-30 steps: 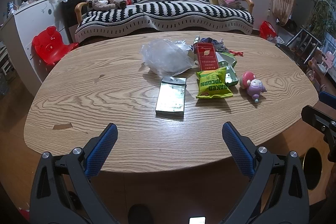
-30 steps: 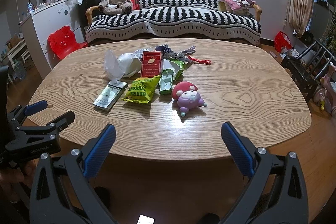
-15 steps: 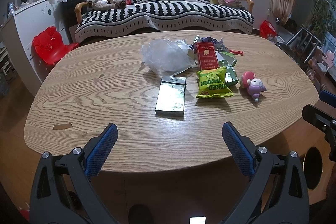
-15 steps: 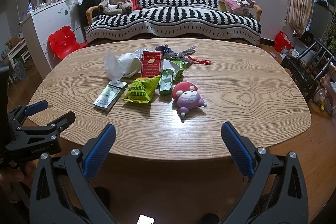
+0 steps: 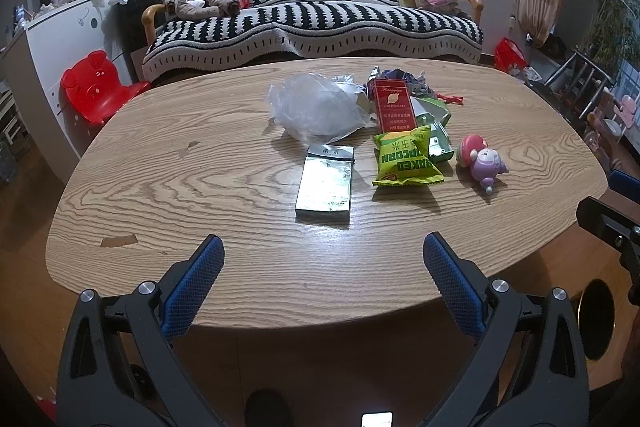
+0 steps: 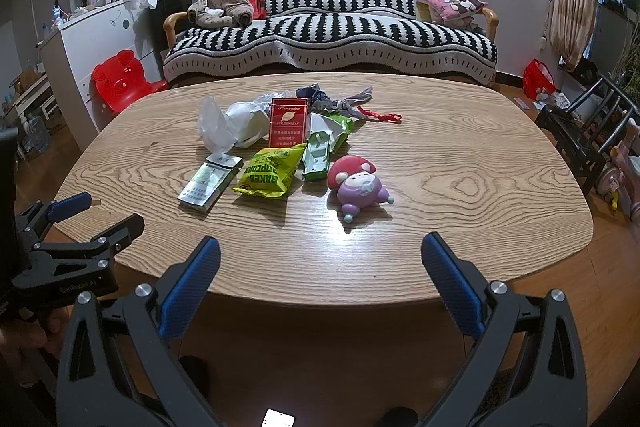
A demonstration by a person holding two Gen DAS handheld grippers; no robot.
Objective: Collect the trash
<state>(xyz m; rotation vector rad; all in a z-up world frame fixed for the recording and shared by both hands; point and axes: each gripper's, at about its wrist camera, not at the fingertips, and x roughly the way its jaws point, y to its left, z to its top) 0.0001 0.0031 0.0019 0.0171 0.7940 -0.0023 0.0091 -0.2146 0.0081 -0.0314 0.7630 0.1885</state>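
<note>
- At the far left of the right wrist view we see our left gripper (image 6: 84, 215) held just off the near left edge of the wooden table (image 6: 460, 163), its 2 fingers spread and holding nothing.
- Behind that corner, on the floor, stands a red bear-shaped chair (image 5: 94, 91).
- The trash lies in 1 cluster around the table's middle. Its leftmost piece is a crumpled clear plastic bag (image 5: 316, 107).
- Just in front of the bag lies a flat silver-green carton (image 5: 326, 183), the piece nearest our left gripper's view.
- To the right of the carton lies a yellow-green popcorn packet (image 5: 404, 159), its top edge touching a red box (image 5: 394, 107) that lies flat behind it.
- Beside the packet's right side sits a small green container (image 6: 318, 155), with a torn green wrapper (image 6: 336, 127) behind it.
- Farther back we see a crumpled grey wrapper (image 6: 340, 101) and a red ribbon (image 6: 380, 115) to its right.
- A purple and pink toy (image 6: 358, 183) lies on its side at the right end of the cluster, near the green container.
- Our right gripper (image 6: 320, 267) hovers before the table's near edge, its 2 blue-padded fingers spread wide and empty, well apart from the trash.
- A black and white striped sofa (image 5: 312, 23) spans the wall behind the table.
</note>
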